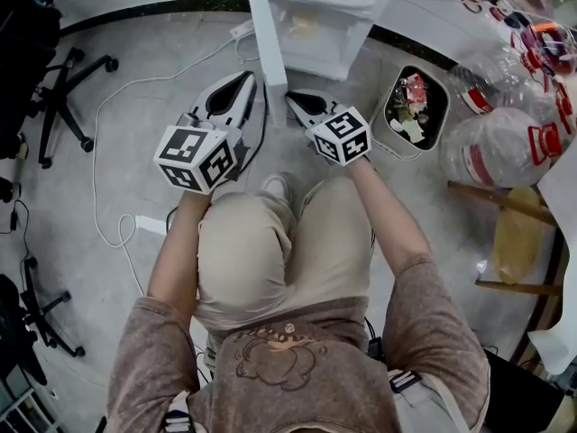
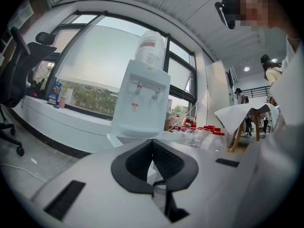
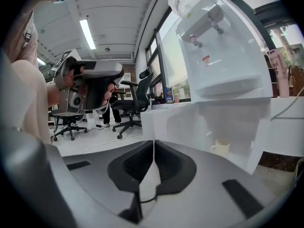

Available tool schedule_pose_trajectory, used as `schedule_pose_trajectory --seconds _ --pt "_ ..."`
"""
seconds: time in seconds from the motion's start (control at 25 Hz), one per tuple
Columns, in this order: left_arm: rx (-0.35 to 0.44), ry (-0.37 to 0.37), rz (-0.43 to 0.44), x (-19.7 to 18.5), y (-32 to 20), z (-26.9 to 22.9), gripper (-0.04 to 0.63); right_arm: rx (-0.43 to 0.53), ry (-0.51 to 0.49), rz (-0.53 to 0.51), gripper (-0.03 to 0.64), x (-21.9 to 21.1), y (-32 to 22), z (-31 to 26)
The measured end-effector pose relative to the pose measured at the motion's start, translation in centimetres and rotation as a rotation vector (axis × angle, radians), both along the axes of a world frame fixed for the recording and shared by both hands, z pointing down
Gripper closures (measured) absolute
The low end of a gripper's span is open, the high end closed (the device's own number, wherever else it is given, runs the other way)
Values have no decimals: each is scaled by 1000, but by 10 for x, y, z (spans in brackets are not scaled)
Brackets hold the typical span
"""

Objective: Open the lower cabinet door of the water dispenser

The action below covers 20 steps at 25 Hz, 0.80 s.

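The grey floor [image 1: 135, 52] fills most of the head view, and the white water dispenser [image 1: 315, 7] stands at its top centre against the wall under the windows, with a big water bottle [image 2: 151, 49] upside down on top of it. A person crouches in front of the water dispenser, knees drawn up, holding both tools out ahead. The lower cabinet door [image 1: 269, 52] is already open: it sticks out from the left side of the cabinet toward the person and is seen edge-on, with the inside of the cabinet open to view beside it. To the right lie clear plastic bottles [image 1: 505, 142] with red caps, a wooden stool [image 1: 516, 233] and a small bin [image 1: 415, 106] holding rubbish. An office chair [image 1: 63, 97] stands at the left. The left gripper [image 1: 245, 79] points at the water dispenser just to the left of the door; its claw is closed with the tips together and nothing in it. The right gripper [image 1: 293, 99] sits just to the right of the door's free edge, its claw also closed and empty, with only a hairline between the pads. A pale mug [image 3: 219, 147] stands inside the cabinet. A white cable [image 1: 117, 97] loops across the floor on the left.
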State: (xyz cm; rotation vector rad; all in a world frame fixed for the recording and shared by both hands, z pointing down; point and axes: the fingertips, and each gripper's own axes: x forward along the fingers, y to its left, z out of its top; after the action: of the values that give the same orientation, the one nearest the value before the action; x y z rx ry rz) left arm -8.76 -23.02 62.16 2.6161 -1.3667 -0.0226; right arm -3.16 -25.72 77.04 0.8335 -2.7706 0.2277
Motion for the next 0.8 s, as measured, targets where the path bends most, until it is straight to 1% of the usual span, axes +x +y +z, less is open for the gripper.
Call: schedule_pose_trajectory --seconds 0.28,0.8 --pt "0 13 -58 -24 2 0 583 6 0 -73 609 -37 7 0" --pt "-2 -8 -129 -59 2 3 583 -14 -28 -158 609 -88 10 1"
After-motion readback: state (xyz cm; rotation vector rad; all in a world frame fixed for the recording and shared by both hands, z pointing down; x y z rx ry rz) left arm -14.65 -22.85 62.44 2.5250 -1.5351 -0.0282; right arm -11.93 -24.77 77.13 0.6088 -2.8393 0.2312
